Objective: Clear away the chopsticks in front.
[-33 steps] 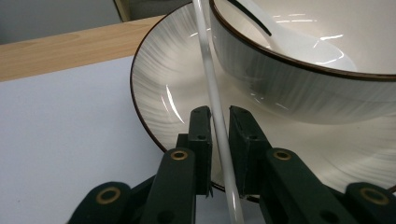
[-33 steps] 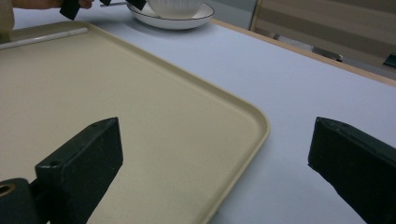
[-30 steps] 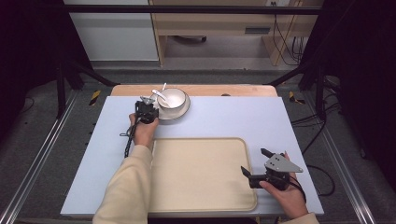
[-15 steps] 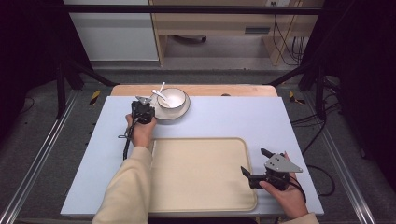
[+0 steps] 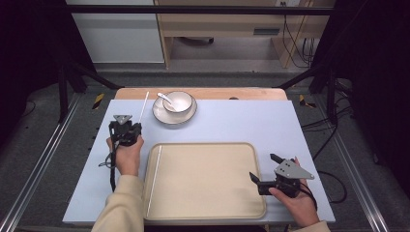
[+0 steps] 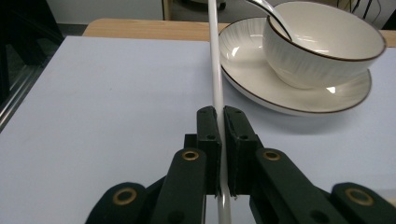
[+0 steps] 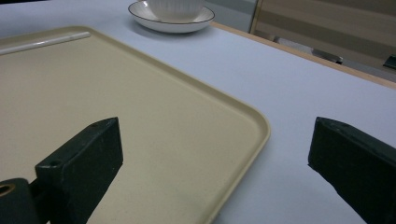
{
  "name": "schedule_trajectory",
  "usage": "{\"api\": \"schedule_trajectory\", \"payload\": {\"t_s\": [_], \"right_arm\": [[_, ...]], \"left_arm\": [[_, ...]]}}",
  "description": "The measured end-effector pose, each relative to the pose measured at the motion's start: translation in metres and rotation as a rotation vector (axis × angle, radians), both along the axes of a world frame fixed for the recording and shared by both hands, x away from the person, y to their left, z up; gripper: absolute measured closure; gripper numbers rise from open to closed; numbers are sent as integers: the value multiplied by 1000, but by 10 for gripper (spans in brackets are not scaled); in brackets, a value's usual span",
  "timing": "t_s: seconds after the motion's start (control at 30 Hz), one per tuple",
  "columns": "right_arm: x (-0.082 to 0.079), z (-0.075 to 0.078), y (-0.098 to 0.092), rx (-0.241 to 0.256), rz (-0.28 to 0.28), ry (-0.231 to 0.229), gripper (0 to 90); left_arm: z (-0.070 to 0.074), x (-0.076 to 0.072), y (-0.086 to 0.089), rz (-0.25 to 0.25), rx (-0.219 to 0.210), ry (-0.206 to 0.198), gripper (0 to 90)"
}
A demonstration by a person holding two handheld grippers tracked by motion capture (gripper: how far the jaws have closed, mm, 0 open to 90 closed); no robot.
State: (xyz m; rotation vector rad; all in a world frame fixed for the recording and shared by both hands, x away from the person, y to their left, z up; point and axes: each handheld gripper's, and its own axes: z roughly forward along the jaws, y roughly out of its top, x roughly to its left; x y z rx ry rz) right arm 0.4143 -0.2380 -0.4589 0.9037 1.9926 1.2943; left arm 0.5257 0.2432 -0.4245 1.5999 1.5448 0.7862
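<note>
High view: the right gripper (image 5: 263,175) is resting open at the tray's (image 5: 208,203) near right corner, gripping nothing. One chopstick (image 5: 153,179) is lying along the tray's left edge. Farther off, the left gripper (image 5: 126,129) is pinching a second chopstick (image 5: 143,107), having pulled back left from the bowl (image 5: 177,102) and plate (image 5: 164,117), likely carrying it trayward.

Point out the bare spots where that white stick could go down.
Most of the tray is bare, right of the stick lying along its left edge. The table between bowl and right edge is bare too. Crowded: around plate and left gripper.
</note>
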Motion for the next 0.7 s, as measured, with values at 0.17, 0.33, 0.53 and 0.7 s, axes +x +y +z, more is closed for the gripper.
{"api": "schedule_trajectory", "payload": {"t_s": [0.17,0.33,0.53,0.7], "right_arm": [[0,1,0,10,-1,2,33],[-1,1,0,16,3,2,33],[-2,2,0,19,4,1,33],[-2,2,0,16,5,2,33]], "left_arm": [[1,-36,-3,17,-39,-30,852],[-1,-72,-12,2,-50,-46,852],[-1,-107,-25,-2,-56,-64,852],[0,-123,-35,-14,-41,-67,851]]}}
